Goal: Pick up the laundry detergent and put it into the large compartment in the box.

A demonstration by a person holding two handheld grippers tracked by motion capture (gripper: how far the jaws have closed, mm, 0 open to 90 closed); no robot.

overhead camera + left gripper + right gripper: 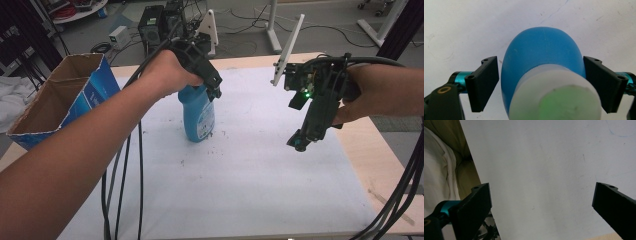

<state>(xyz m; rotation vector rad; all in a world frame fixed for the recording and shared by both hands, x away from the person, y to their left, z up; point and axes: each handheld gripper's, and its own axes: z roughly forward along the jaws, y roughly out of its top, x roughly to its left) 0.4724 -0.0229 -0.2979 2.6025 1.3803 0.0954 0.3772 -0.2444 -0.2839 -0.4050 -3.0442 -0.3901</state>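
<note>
Apparently the work in hand is picking up the blue bottle [199, 114], which stands upright on the white sheet [260, 165] covering the tabletop [372, 145]. Its white cap [554, 96] points up toward the left gripper [541, 83], whose camera looks straight down on it. The bottle's shoulder sits between the two black fingers [485, 83]; one finger stands just beside the blue wall on either side, a thin gap showing at the near-left one, while the other looks to be touching or almost so. So the fingers are set narrowly around the bottle but, as far as I can judge, not yet clamped on it. In the high view the bottle's base appears to rest on the sheet, so the lift has not begun.

Done, then: the reach and the alignment over the neck. Left: closing the fingers, raising the bottle and carrying it wherever it is meant to go, perhaps the open cardboard box [55, 102] well off to the outer side of the left fingers, though that is a guess.

The right gripper [320, 107] hangs above bare sheet, well apart from the bottle, its fingers [475, 206] spread wide and holding nothing.
</note>
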